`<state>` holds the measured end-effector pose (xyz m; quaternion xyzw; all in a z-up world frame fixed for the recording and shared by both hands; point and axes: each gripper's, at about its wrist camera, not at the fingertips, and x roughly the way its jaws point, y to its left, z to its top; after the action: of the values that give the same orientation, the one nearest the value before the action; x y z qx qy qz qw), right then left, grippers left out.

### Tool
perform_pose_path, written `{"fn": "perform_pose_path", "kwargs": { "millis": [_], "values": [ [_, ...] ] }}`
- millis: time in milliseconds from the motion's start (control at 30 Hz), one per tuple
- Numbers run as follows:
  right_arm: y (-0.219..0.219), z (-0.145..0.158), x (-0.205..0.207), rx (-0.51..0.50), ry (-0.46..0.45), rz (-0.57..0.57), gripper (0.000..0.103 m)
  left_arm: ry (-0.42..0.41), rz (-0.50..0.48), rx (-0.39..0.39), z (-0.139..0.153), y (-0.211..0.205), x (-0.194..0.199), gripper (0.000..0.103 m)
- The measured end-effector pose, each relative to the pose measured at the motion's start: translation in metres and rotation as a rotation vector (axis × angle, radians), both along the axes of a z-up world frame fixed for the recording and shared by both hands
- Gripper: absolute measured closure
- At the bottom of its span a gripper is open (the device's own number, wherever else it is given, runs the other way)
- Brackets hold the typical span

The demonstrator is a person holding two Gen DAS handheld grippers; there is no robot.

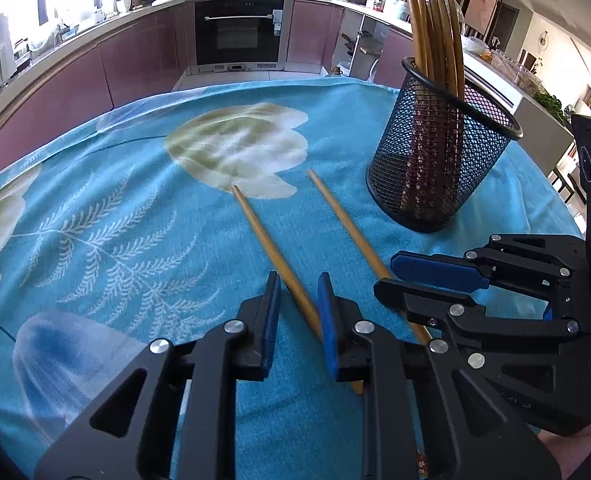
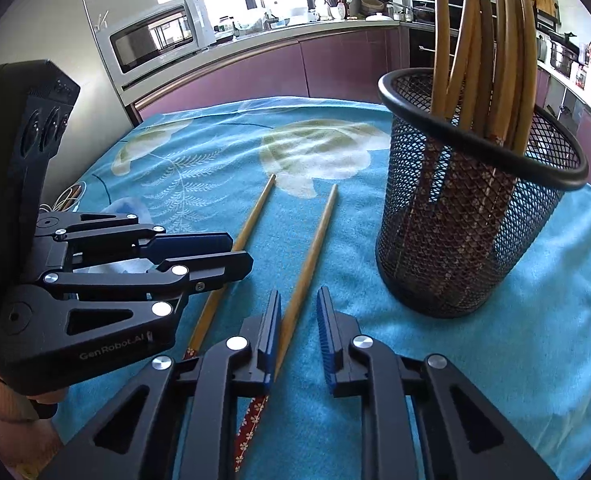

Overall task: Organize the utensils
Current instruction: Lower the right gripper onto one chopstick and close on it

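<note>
Two bamboo chopsticks lie side by side on the blue cloth. The left chopstick (image 1: pixel 271 246) (image 2: pixel 251 224) runs between the pads of my open left gripper (image 1: pixel 298 312), which also shows in the right wrist view (image 2: pixel 231 252). The right chopstick (image 1: pixel 347 220) (image 2: pixel 313 252) runs between the pads of my open right gripper (image 2: pixel 298 312), seen in the left wrist view too (image 1: pixel 387 276). Neither is gripped. A black mesh holder (image 1: pixel 439 160) (image 2: pixel 467 216) stands upright to the right, holding several chopsticks (image 2: pixel 487 52).
The table is covered by a blue floral cloth (image 1: pixel 135 208) (image 2: pixel 199 152). Beyond its far edge are purple kitchen cabinets, an oven (image 1: pixel 239 32) and a microwave (image 2: pixel 155 36). A coiled cord (image 2: pixel 69 198) lies at the cloth's left edge.
</note>
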<state>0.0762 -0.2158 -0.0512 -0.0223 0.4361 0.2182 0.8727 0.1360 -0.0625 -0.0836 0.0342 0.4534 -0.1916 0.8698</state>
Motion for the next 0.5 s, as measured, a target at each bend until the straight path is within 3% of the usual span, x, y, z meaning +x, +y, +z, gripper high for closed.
{"fn": "perform_pose_path", "kwargs": {
  "millis": [500],
  "values": [
    [-0.012,0.000,0.002,0.057,0.025,-0.019,0.097,0.005,0.051,-0.036,-0.001,0.009,-0.006,0.094]
  ]
}}
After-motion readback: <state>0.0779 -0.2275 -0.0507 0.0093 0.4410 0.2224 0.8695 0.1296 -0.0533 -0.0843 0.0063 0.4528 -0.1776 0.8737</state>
